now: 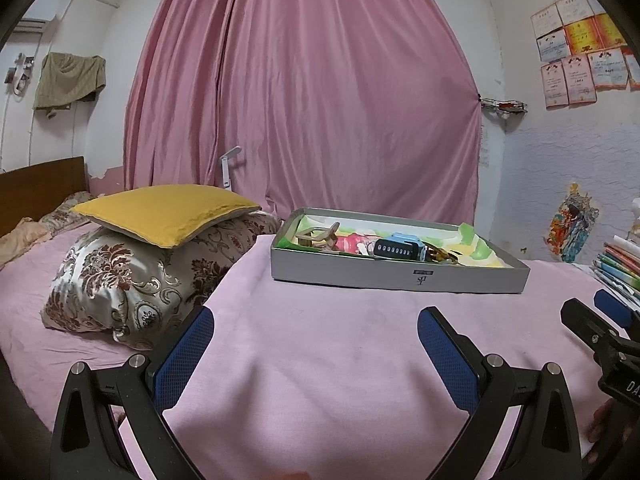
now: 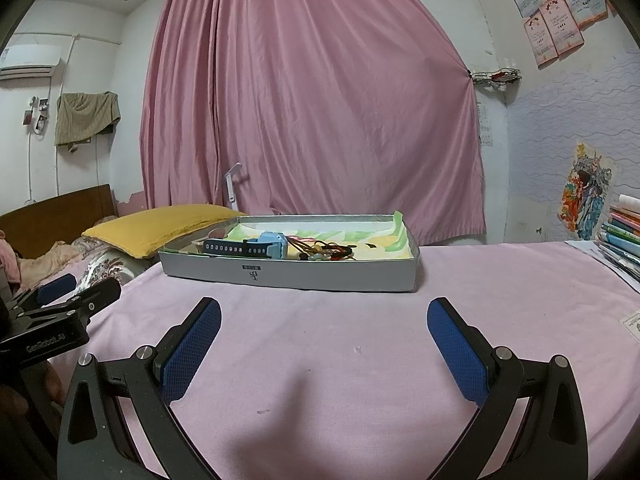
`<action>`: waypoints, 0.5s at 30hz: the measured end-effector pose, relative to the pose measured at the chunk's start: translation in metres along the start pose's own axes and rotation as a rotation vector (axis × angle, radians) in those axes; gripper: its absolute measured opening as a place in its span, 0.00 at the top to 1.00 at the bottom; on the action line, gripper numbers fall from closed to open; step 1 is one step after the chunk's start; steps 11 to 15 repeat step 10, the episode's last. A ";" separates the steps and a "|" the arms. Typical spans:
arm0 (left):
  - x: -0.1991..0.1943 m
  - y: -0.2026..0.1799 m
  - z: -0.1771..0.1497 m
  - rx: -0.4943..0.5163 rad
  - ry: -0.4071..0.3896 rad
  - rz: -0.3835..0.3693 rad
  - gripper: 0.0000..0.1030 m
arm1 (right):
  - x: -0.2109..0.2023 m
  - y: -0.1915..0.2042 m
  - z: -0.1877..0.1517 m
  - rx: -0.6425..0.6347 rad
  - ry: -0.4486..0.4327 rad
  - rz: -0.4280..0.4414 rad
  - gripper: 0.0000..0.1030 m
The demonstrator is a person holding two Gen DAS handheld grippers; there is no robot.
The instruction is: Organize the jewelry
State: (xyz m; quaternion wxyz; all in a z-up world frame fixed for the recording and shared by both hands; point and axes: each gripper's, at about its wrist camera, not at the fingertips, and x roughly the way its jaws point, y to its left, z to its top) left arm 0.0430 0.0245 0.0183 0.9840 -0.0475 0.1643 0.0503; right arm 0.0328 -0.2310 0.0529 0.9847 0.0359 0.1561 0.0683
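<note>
A shallow grey box point(image 1: 400, 274) point(image 2: 320, 276) rests on the pink bedspread ahead of both grippers. Inside it lie a light-blue watch point(image 1: 404, 246) point(image 2: 272, 246) with a dark strap, a tangle of brown and red cords point(image 2: 332, 250) point(image 1: 438, 256), and a tan piece point(image 1: 320, 236) at the box's left end. My left gripper point(image 1: 316, 322) hovers open over the bedspread, short of the box, holding nothing. My right gripper point(image 2: 324, 314) is open too, also short of the box and holding nothing. Each gripper shows at the edge of the other's view.
A yellow cushion point(image 1: 164, 212) sits on a patterned pillow point(image 1: 132, 280) at the left. A stack of books point(image 2: 624, 244) lies at the right edge of the bed. A pink curtain point(image 1: 304, 92) hangs behind. The bedspread point(image 2: 340, 360) lies between grippers and box.
</note>
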 end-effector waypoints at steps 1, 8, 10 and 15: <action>0.000 0.000 0.000 0.001 0.000 0.005 0.01 | 0.000 0.000 0.000 0.000 0.000 0.000 0.02; -0.001 -0.001 0.001 -0.005 -0.004 0.012 0.01 | -0.001 0.002 0.001 -0.013 0.004 0.004 0.02; -0.001 0.000 0.001 -0.006 -0.004 0.012 0.01 | -0.002 0.002 0.001 -0.014 0.004 0.004 0.02; -0.001 0.000 0.001 -0.006 -0.004 0.012 0.01 | -0.002 0.002 0.001 -0.014 0.004 0.004 0.02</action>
